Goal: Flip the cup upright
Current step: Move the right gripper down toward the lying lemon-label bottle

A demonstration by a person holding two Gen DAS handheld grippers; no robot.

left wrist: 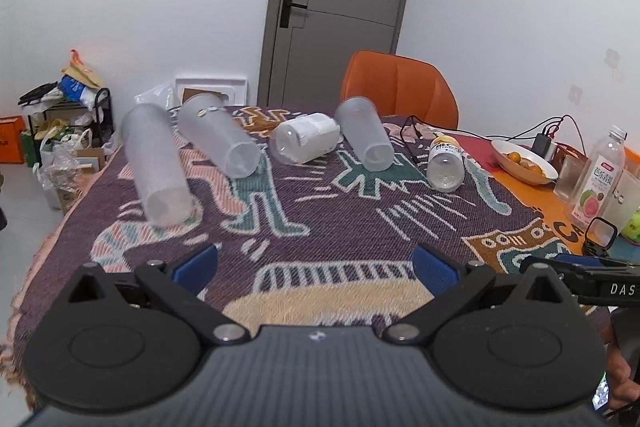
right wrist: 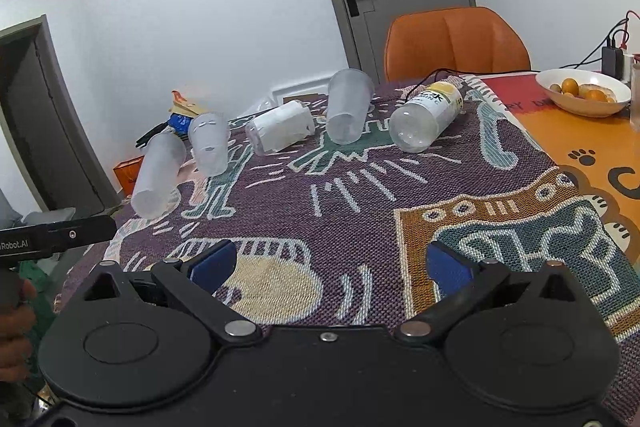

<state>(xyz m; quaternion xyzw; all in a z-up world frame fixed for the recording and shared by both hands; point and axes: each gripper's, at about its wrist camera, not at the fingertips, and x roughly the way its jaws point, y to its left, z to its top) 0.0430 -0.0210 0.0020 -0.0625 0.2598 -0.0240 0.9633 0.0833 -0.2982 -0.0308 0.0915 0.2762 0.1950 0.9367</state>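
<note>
Three frosted plastic cups lie on their sides on the patterned cloth: a left one (left wrist: 156, 167) (right wrist: 158, 175), a middle one (left wrist: 218, 135) (right wrist: 209, 143) and a right one (left wrist: 364, 133) (right wrist: 347, 107). Between them lies a white-wrapped container (left wrist: 306, 138) (right wrist: 280, 126). A yellow-capped clear bottle (left wrist: 446, 165) (right wrist: 426, 119) lies on its side at the right. My left gripper (left wrist: 316, 263) is open and empty, well short of the cups. My right gripper (right wrist: 330, 267) is open and empty, also near the front.
The patterned cloth (left wrist: 320, 219) covers the table. An orange chair (left wrist: 400, 87) stands behind it. A white bowl of oranges (right wrist: 582, 93), a guava drink bottle (left wrist: 600, 175), glasses and cables sit at the right. Clutter fills the floor at the left (left wrist: 60, 131).
</note>
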